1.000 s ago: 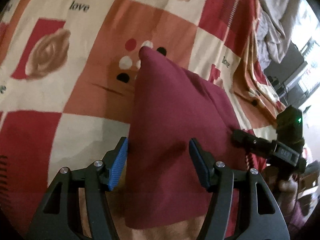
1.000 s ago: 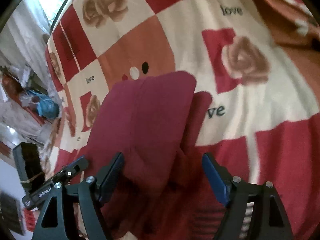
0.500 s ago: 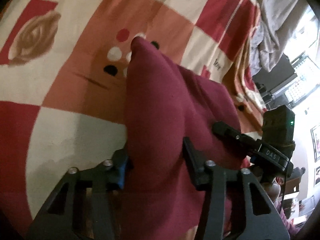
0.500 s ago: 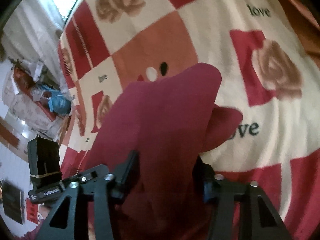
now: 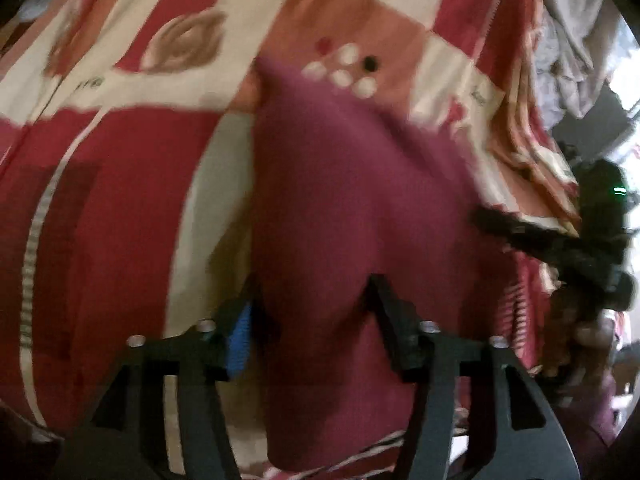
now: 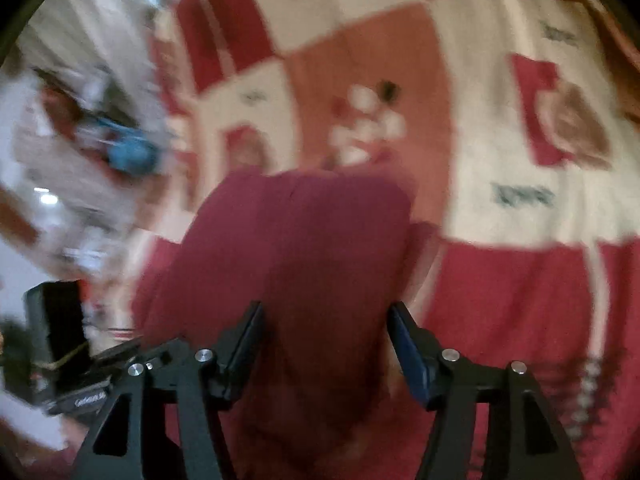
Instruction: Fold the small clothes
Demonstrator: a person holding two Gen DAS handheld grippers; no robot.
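A maroon cloth (image 5: 340, 208) lies partly lifted over the red, cream and orange patterned bedspread (image 5: 120, 208). My left gripper (image 5: 310, 300) has its jaws closed in on the cloth's near edge, with fabric bunched between them. In the right wrist view the same maroon cloth (image 6: 304, 248) runs between the jaws of my right gripper (image 6: 326, 320), which grips its near edge. The right gripper also shows at the right of the left wrist view (image 5: 560, 240). Both views are motion-blurred.
The bedspread (image 6: 500, 160) covers the whole surface. Grey crumpled bedding (image 5: 568, 40) lies at the far right. A blue object (image 6: 128, 152) and room clutter sit beyond the bed's left edge. The left gripper's body (image 6: 60, 340) shows at lower left.
Both grippers went from open around the cloth edge to closed on it. The cloth has been lifted and pulled, and both cameras are now swinging, blurring the views.
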